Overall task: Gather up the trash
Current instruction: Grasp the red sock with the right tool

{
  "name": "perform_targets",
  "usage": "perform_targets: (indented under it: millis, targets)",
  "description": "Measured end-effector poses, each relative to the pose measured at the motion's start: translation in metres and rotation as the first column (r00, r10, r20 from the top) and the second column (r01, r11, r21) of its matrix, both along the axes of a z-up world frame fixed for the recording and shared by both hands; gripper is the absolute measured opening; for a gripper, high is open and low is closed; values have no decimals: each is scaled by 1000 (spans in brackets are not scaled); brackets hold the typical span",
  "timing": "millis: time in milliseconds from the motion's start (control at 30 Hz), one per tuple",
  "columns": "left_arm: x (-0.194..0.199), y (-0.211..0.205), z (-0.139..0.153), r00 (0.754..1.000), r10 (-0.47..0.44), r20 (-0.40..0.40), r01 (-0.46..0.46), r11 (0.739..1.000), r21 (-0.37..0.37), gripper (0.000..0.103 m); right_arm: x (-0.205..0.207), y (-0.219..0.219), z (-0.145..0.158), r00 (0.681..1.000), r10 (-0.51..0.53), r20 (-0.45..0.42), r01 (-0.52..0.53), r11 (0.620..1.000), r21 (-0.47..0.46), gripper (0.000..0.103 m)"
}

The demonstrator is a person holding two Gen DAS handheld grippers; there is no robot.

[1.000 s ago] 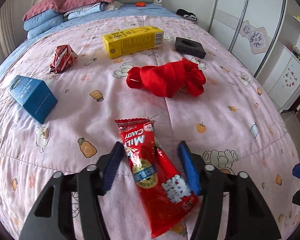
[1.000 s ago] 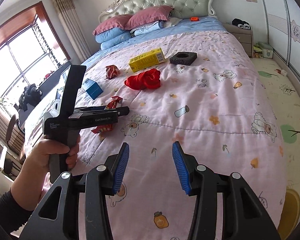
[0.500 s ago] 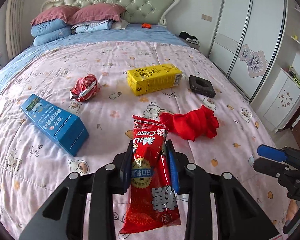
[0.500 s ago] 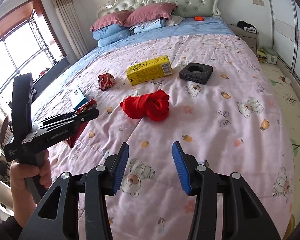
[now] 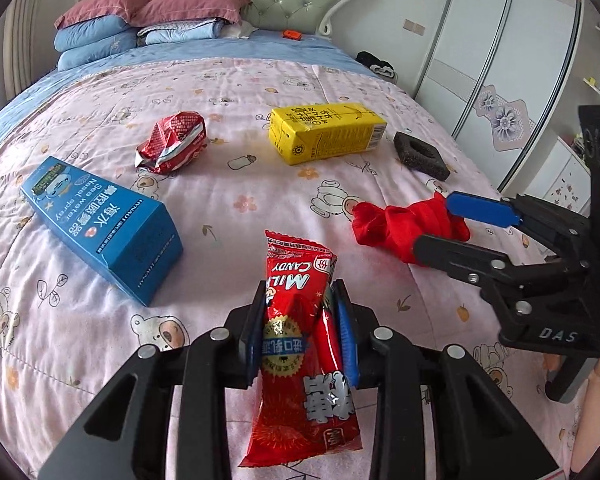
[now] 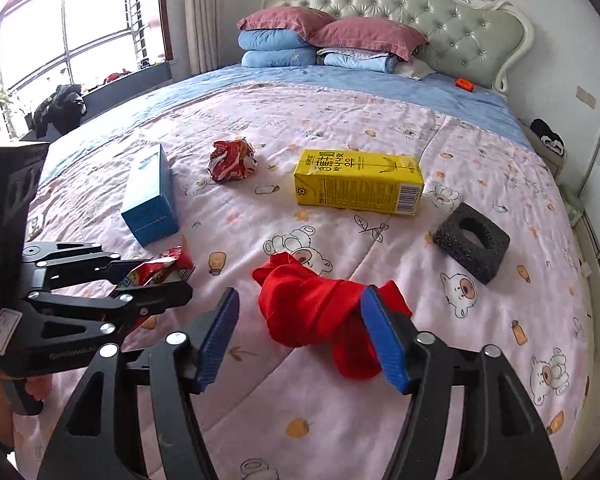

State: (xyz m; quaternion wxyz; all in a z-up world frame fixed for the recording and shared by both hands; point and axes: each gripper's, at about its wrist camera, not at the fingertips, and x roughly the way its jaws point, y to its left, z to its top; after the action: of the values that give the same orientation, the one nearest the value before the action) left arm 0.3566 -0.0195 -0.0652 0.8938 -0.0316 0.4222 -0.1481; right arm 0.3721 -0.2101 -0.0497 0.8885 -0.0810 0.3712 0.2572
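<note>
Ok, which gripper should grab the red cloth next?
Right. The right gripper is open with the red cloth between its fingers, while the left gripper is shut on the candy wrapper.

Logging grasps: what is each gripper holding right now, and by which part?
Left gripper is shut on the milk candy bag, jaws pinching its middle. Right gripper is open around the red cloth, holding nothing.

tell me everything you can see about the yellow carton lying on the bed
The yellow carton is a long rectangular drink box, apparently coated paperboard, lying on its side on the pink quilt toward the headboard. Black print covers its faces, a barcode sits near one end, and a round sun-like mark shows on its end face. Its corners look slightly dented. Nothing but the quilt touches it; the black foam block and crumpled red wrapper lie apart.
</note>
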Motion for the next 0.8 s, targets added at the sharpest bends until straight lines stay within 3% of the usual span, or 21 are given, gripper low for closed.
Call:
perform_targets:
  millis: [167, 233, 367, 600, 800]
  targets:
    - [-1, 1, -1, 1000, 4, 3, -4, 1000, -9, 32, 26, 1, -42, 993, -80, -90, 75, 995, -66, 67]
    - [-2, -2, -4, 1000, -2, 1, 2, 1000, 1, 32, 25, -6, -35, 992, -108, -68, 105, 994, -44, 37]
    - [-6, -7, -4, 1000, -18, 9, 18, 1000, 11, 32, 21, -31, -27, 984, -146, -103, 157, 982, 105, 34]
    - [-16, -13, -5, 999, -48, 23, 48, 999, 19, 32, -2, -36, -14, 981, -151, -119, 170, 970, 172, 34]
    - [-33, -26, 3, 994, -88, 64, 84, 995, 50, 32, -34, -36, -2, 982, -165, -89, 179, 969, 168, 34]
